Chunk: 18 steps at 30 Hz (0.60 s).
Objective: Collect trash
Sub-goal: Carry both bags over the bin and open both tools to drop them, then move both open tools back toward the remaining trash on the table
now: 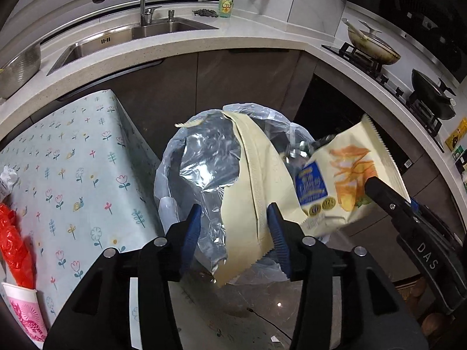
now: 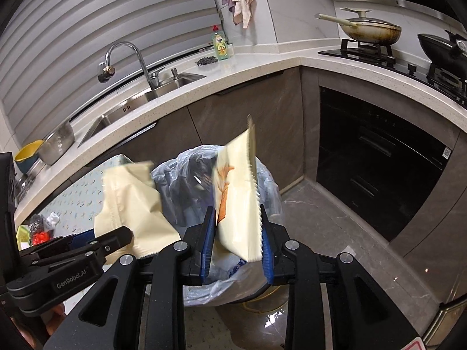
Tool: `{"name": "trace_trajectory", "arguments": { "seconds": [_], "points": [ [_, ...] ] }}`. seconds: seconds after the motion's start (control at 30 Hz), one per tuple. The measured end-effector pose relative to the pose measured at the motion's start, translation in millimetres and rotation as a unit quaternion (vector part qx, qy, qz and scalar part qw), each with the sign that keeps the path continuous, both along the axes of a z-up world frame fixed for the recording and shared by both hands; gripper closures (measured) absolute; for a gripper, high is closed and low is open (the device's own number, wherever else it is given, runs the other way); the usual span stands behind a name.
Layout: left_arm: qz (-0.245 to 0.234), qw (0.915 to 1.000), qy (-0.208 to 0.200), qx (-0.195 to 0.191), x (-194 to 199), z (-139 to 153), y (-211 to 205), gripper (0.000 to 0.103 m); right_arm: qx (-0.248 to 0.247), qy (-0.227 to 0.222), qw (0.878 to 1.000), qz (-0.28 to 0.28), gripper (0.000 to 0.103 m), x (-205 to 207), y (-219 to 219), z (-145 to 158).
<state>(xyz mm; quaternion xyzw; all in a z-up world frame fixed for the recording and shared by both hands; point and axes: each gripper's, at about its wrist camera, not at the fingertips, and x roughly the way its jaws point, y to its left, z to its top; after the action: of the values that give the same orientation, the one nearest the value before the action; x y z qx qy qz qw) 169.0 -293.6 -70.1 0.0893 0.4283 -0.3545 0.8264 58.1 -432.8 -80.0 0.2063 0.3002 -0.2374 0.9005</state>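
Note:
A torn cream snack wrapper with a silver foil inside (image 1: pixel 248 192) sits between the blue pads of my left gripper (image 1: pixel 235 224), over the bin lined with a clear plastic bag (image 1: pixel 172 157). The jaws stand wide apart, so the grip is unclear. My right gripper (image 2: pixel 237 242) holds a second cream wrapper with an orange print (image 2: pixel 238 204) over the same bin (image 2: pixel 268 192). That wrapper also shows in the left wrist view (image 1: pixel 344 180), and the left one shows in the right wrist view (image 2: pixel 131 204).
A table with a floral cloth (image 1: pixel 67 157) stands left of the bin, carrying a red wrapper (image 1: pixel 14 245), a pink paper cup (image 1: pixel 26 312) and crumpled paper (image 1: pixel 7 178). Behind are the sink counter (image 2: pixel 181 67), dark cabinets and a stove with pans (image 2: pixel 370 32).

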Motion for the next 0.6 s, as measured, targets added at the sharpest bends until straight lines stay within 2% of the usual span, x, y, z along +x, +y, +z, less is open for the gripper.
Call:
{"name": "trace_trajectory", "arguments": {
  "seconds": [0.2,0.6],
  "points": [
    [0.027,0.9996,-0.010,-0.006,9,4,13,0.039,-0.001,-0.004,1.000,0.013,0.068,13,7,2],
    [0.053,0.9983,-0.018,-0.016,4,19,41,0.038,-0.007,-0.020,0.999,0.027,0.061,0,30,23]
  ]
}}
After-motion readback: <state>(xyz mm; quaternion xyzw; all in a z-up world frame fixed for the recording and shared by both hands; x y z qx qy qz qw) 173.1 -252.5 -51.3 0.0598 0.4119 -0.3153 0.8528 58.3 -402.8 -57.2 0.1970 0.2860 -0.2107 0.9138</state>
